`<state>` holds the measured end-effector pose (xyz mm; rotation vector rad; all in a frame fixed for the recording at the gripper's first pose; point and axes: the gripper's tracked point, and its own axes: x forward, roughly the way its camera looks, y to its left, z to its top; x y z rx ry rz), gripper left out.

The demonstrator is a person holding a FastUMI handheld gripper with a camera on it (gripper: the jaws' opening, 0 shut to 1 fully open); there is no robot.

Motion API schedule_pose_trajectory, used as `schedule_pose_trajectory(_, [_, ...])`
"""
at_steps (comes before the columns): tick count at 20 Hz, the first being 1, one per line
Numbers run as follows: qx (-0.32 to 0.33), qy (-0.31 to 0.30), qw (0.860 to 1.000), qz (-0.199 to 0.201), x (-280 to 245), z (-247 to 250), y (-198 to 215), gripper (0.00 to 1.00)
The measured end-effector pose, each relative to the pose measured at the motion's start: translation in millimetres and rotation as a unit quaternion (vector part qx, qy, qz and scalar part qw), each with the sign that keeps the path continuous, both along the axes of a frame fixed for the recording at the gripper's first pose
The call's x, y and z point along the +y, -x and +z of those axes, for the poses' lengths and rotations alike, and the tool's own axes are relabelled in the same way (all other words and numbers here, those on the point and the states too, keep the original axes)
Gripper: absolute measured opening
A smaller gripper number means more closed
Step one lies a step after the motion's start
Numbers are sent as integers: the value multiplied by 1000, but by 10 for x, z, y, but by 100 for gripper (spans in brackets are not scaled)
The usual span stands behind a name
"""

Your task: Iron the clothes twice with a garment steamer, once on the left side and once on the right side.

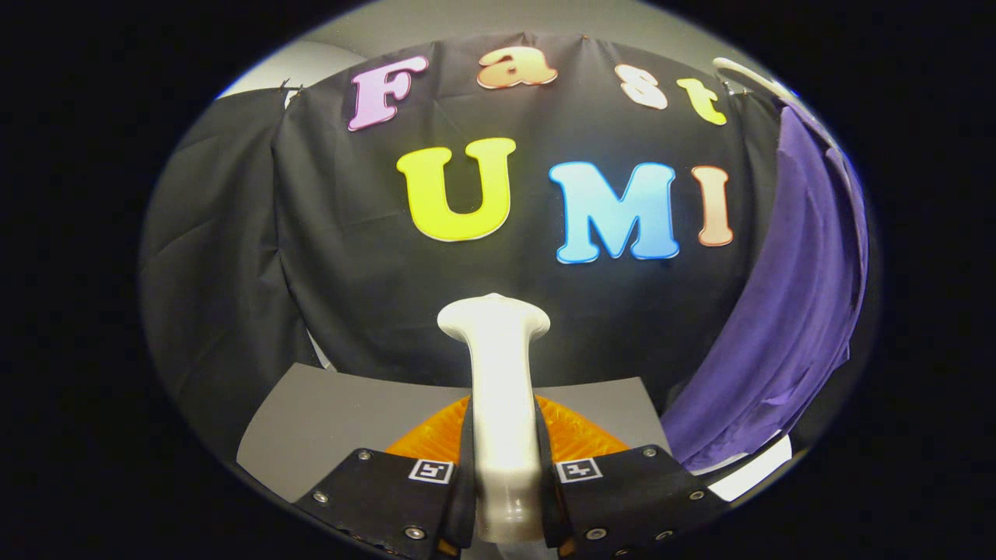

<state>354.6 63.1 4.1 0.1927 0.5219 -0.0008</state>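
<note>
Both fingers of the gripper (504, 498) press on the handle of the white garment steamer (498, 389), which stands upright between them, head flaring at the top. Just behind the steamer lies an orange ribbed piece (576, 435) on a grey board (327, 420). Well beyond the steamer hangs a purple garment (794, 311) against the black cloth wall (350, 249).

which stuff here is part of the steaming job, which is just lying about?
Job:
- steamer, upright, clamped between the fingers of the gripper
- purple garment, hanging off to the right beyond the fingers

Just lying about:
- orange basket, under the steamer
- grey board, beneath the basket
</note>
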Motion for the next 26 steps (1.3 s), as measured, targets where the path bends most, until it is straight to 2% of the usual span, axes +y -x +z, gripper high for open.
schedule_pose_trajectory(9, [-103, 18, 994, -5, -417, 443, 939, 34])
schedule_pose_trajectory(20, [-193, 33, 981, -3, -765, 531, 2098, 33])
schedule_pose_trajectory(26, [-238, 35, 970, -30, -1040, 810, 2302, 33])
